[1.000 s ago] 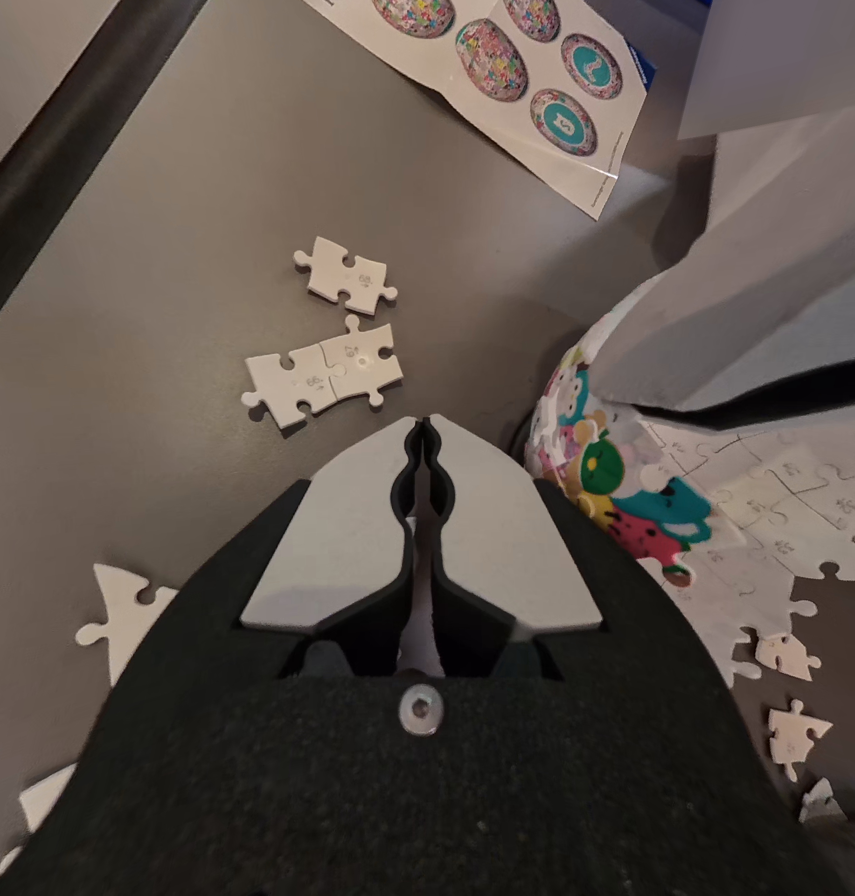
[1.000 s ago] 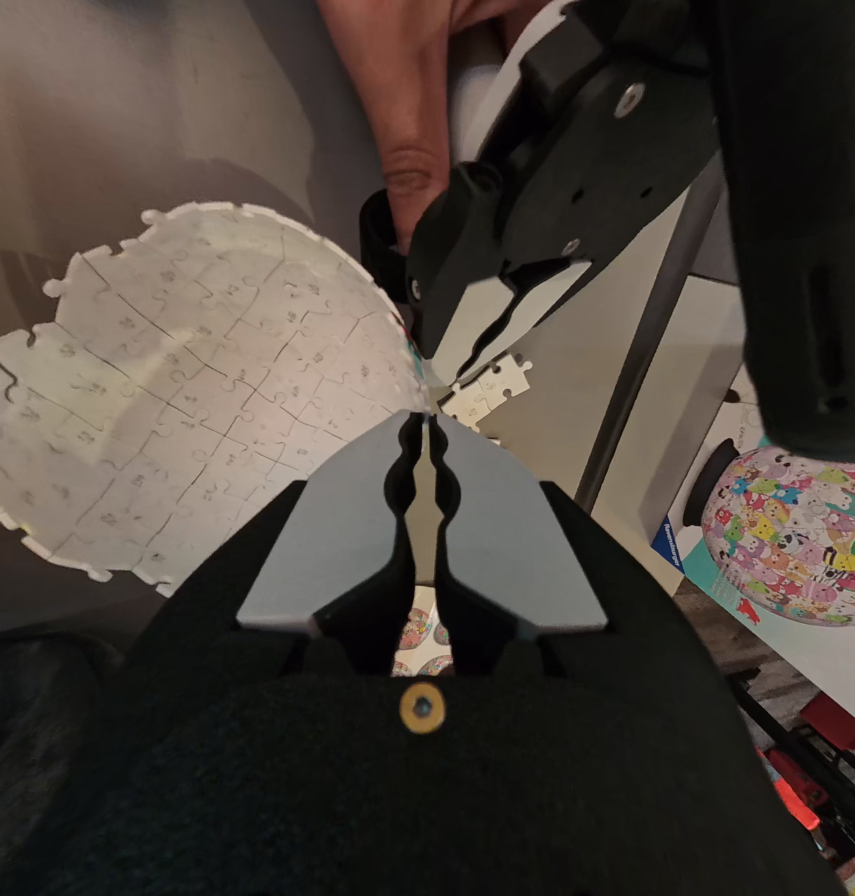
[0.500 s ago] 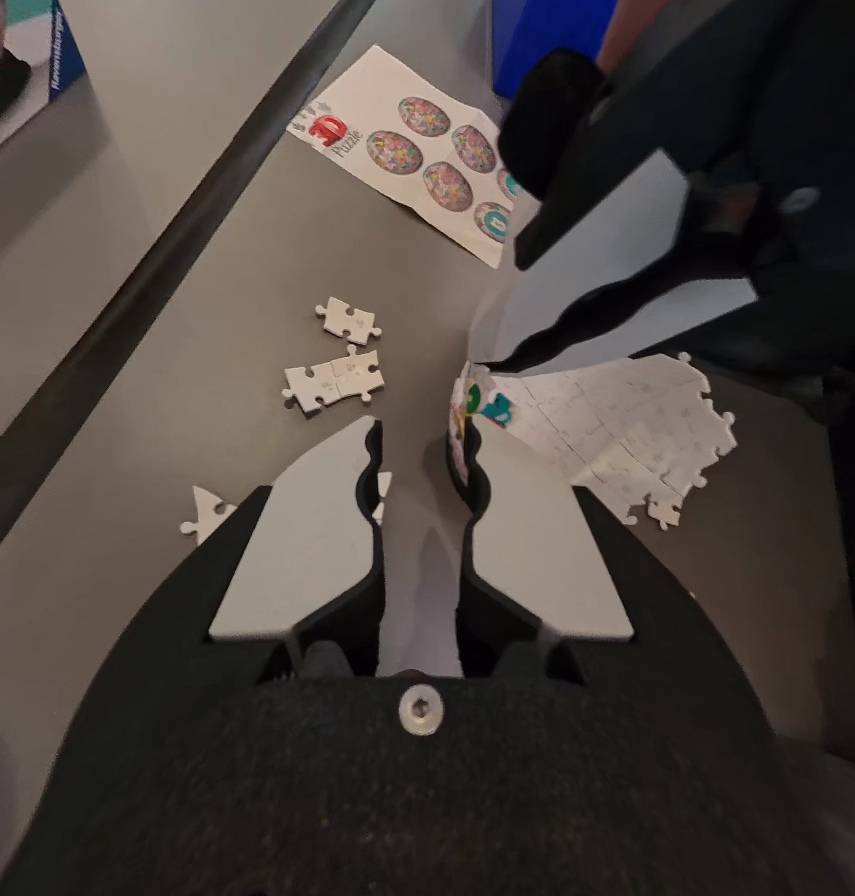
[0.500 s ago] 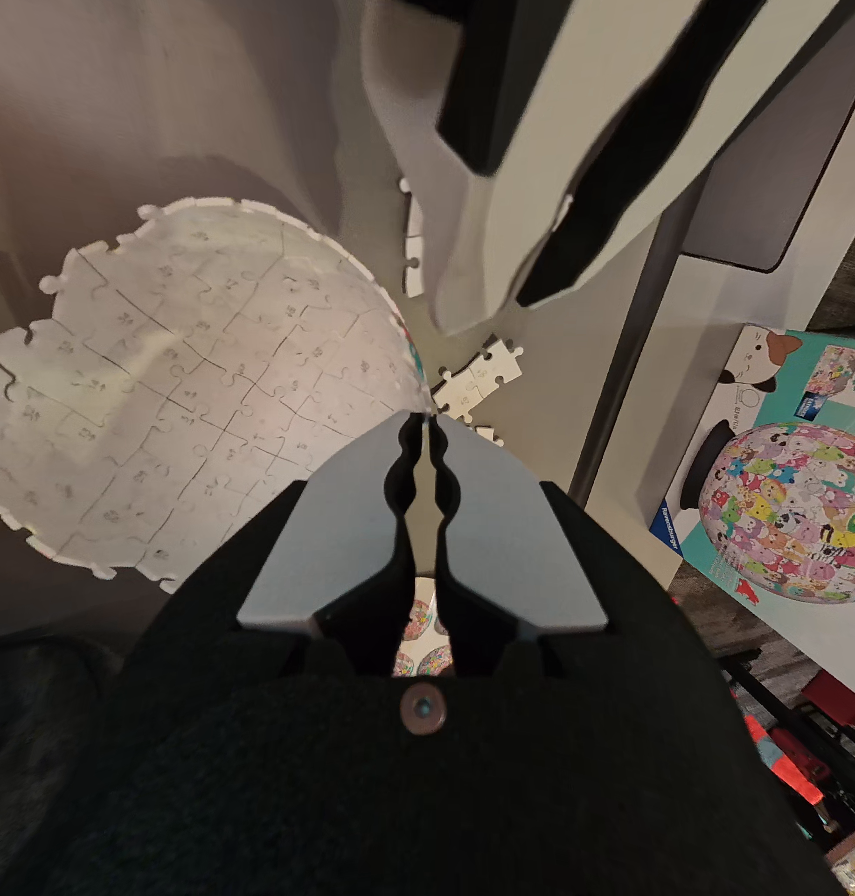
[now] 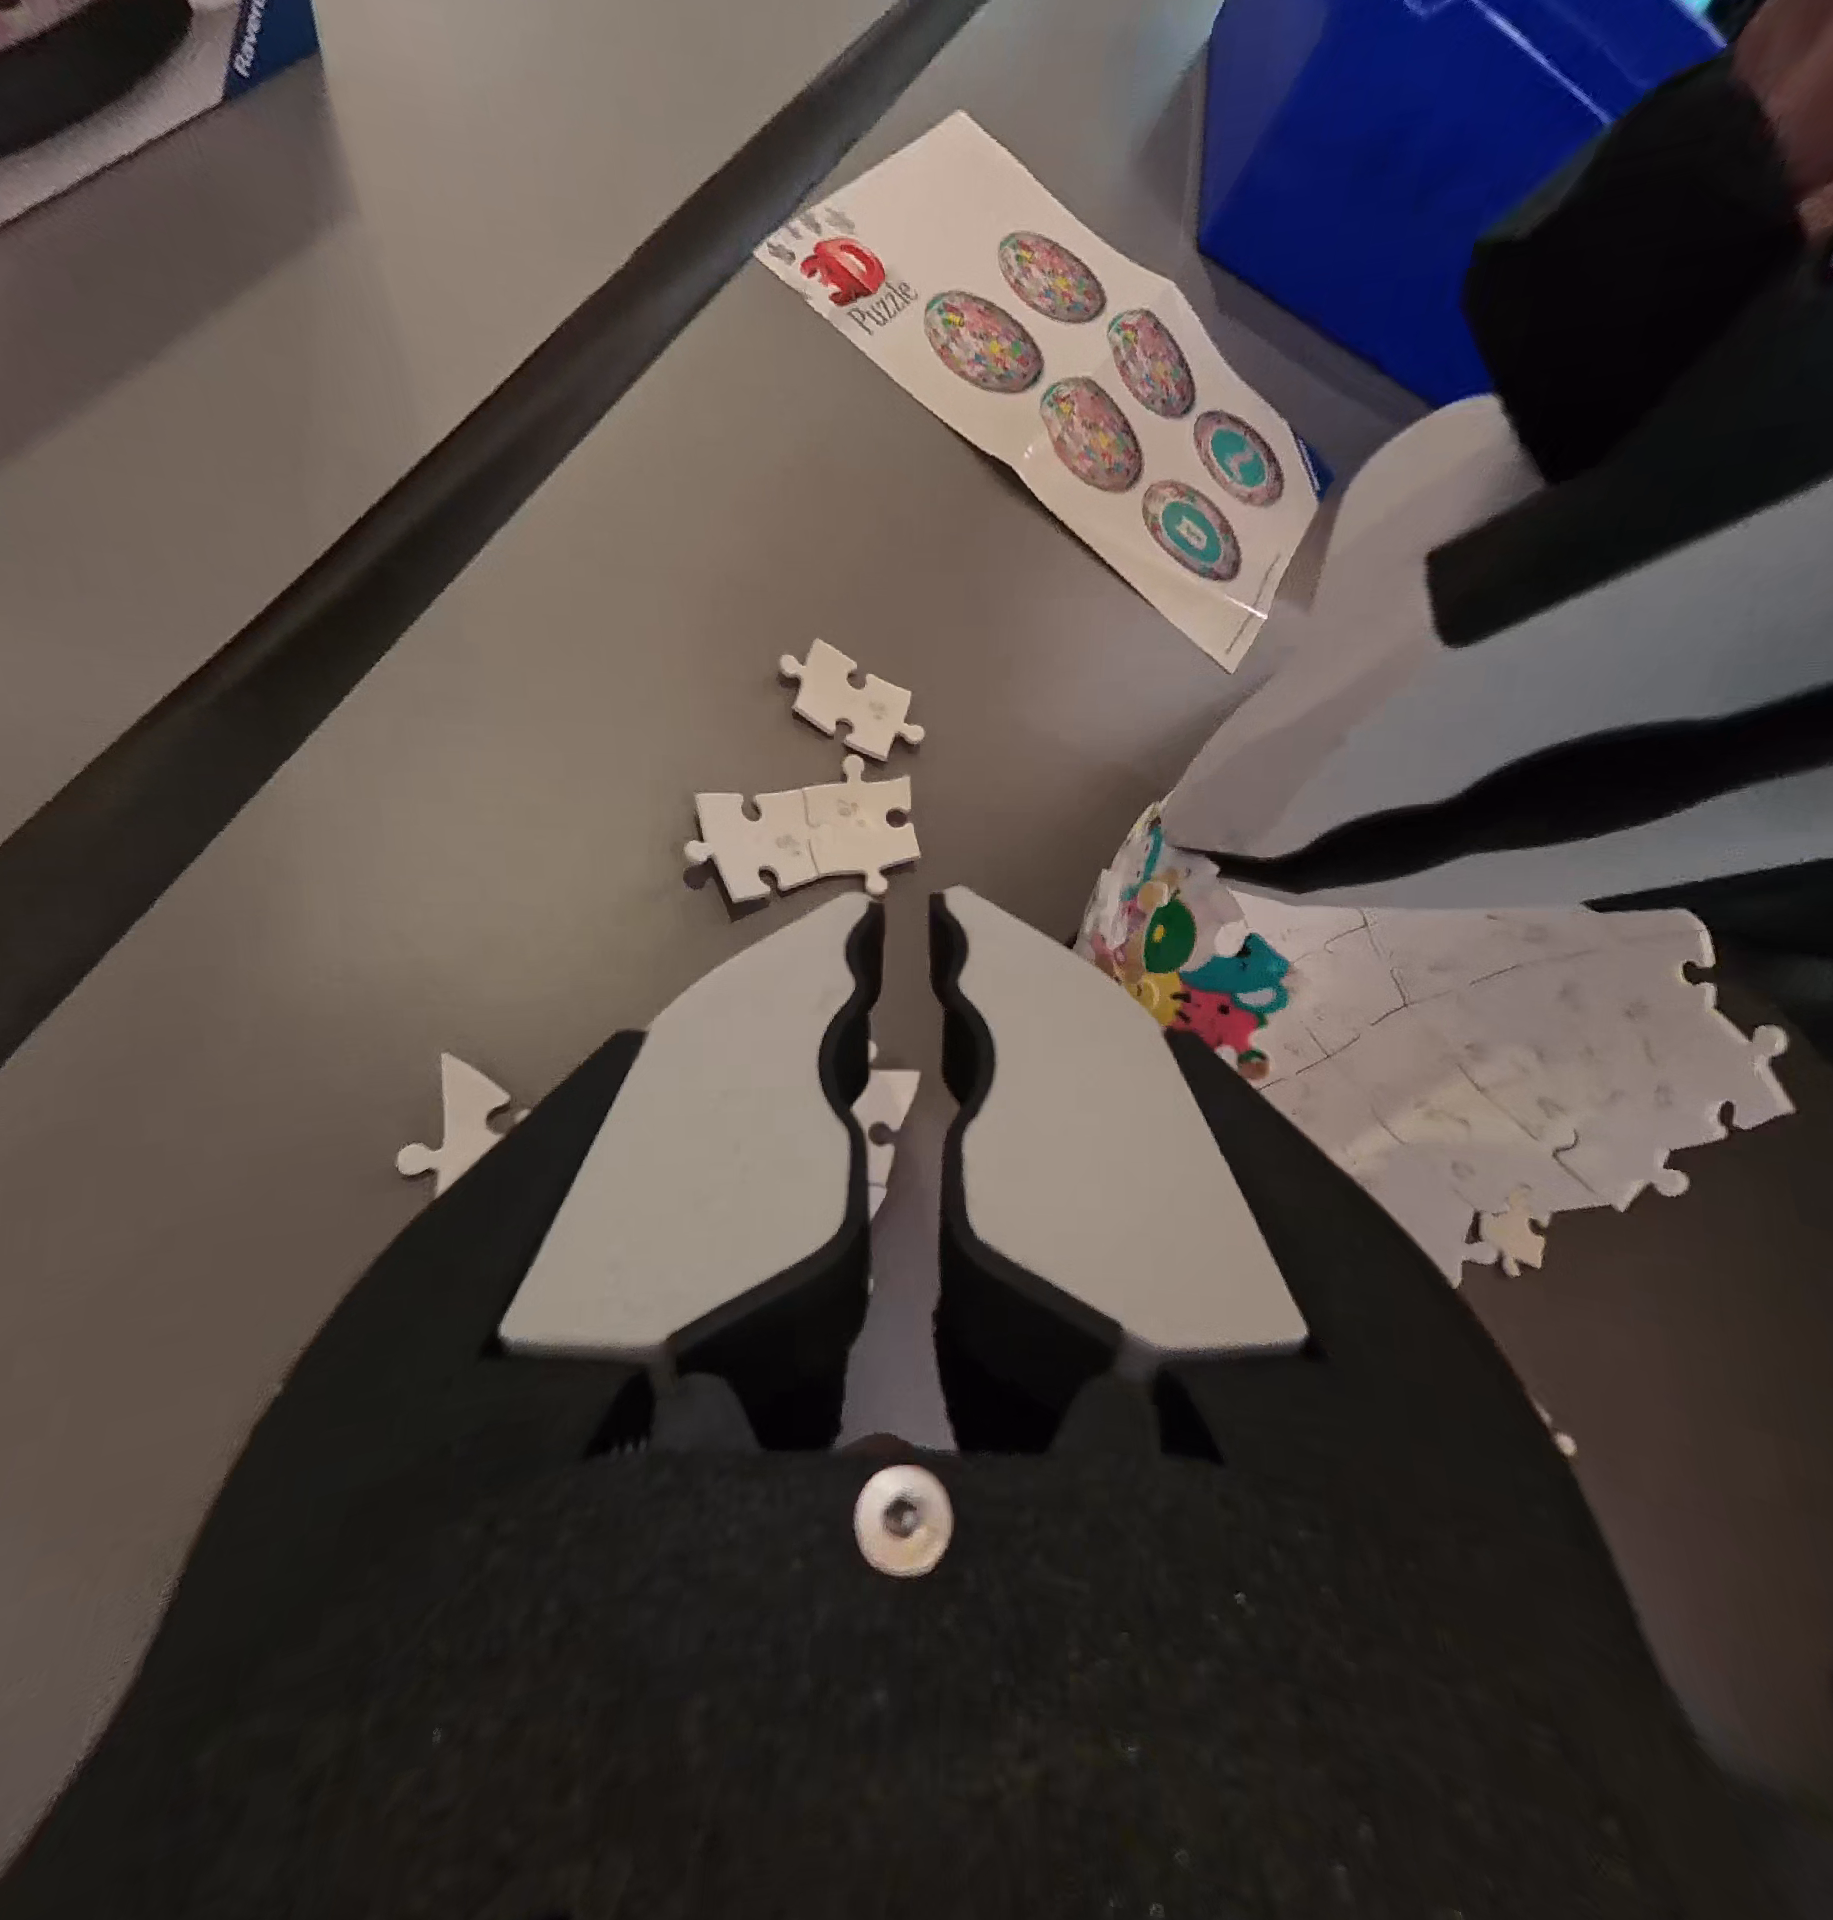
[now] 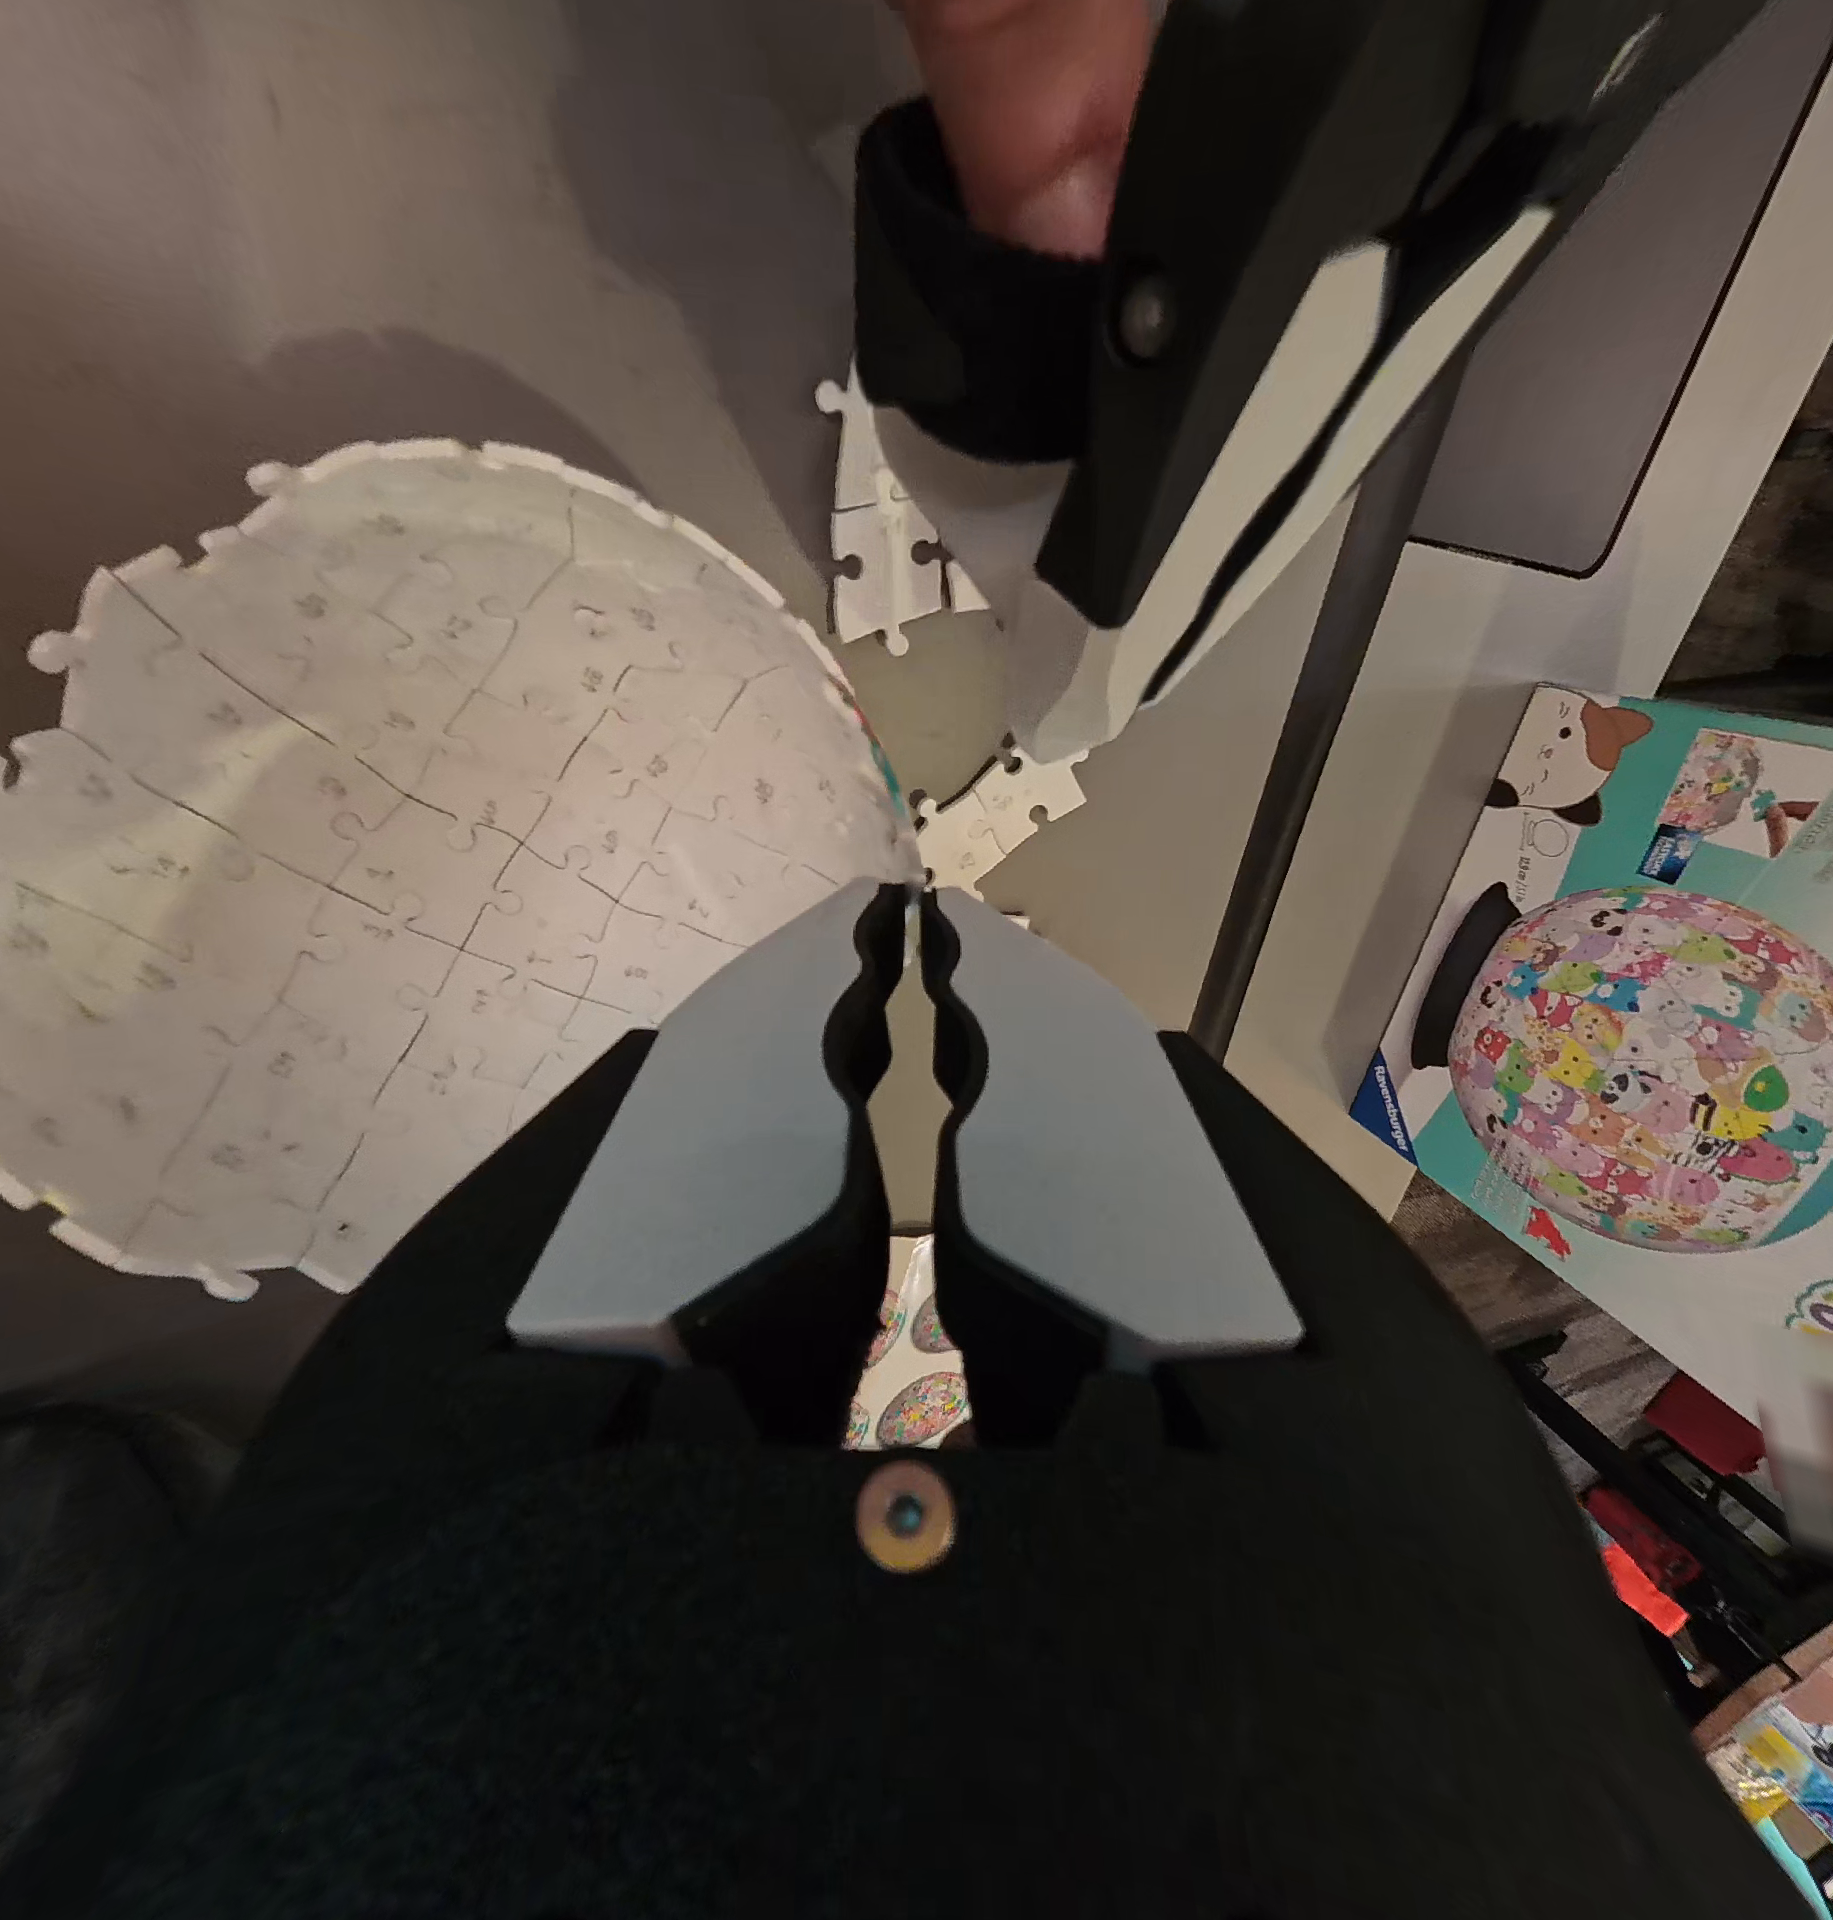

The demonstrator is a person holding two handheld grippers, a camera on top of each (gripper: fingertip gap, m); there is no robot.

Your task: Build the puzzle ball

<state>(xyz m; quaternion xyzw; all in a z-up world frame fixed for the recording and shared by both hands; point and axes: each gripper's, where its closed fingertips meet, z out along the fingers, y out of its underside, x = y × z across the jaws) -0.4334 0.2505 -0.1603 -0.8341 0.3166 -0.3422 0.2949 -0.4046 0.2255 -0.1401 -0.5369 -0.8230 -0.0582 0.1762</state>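
The partly built puzzle ball is a curved shell, white inside (image 6: pixel 424 831) and coloured outside (image 5: pixel 1192 966), resting on the grey table (image 5: pixel 476 987). My right gripper (image 6: pixel 907 899) is shut on the shell's rim; it also shows in the left wrist view (image 5: pixel 1192 821), coming in from the upper right. My left gripper (image 5: pixel 901 914) hovers above the table with only a narrow gap between its fingertips and nothing between them. Just beyond it lie a joined pair of white pieces (image 5: pixel 808 831) and a single piece (image 5: pixel 855 701). The left gripper shows in the right wrist view (image 6: pixel 1078 727).
Loose white pieces lie at the left (image 5: pixel 455 1122) and by the shell (image 5: pixel 1514 1236). An instruction sheet (image 5: pixel 1057 374) and a blue box (image 5: pixel 1411 177) are farther back. A dark gap (image 5: pixel 476 447) separates two tabletops. The puzzle's box (image 6: pixel 1670 987) lies on the right. My right fingertips sit around 5 centimeters from my left ones. My left tips are roughly 10 centimeters from the single piece (image 5: pixel 855 701).
My left gripper went from shut to wide open, then narrowed to a small gap, and it drew back and up from the table. My right gripper stayed shut on the shell's rim.
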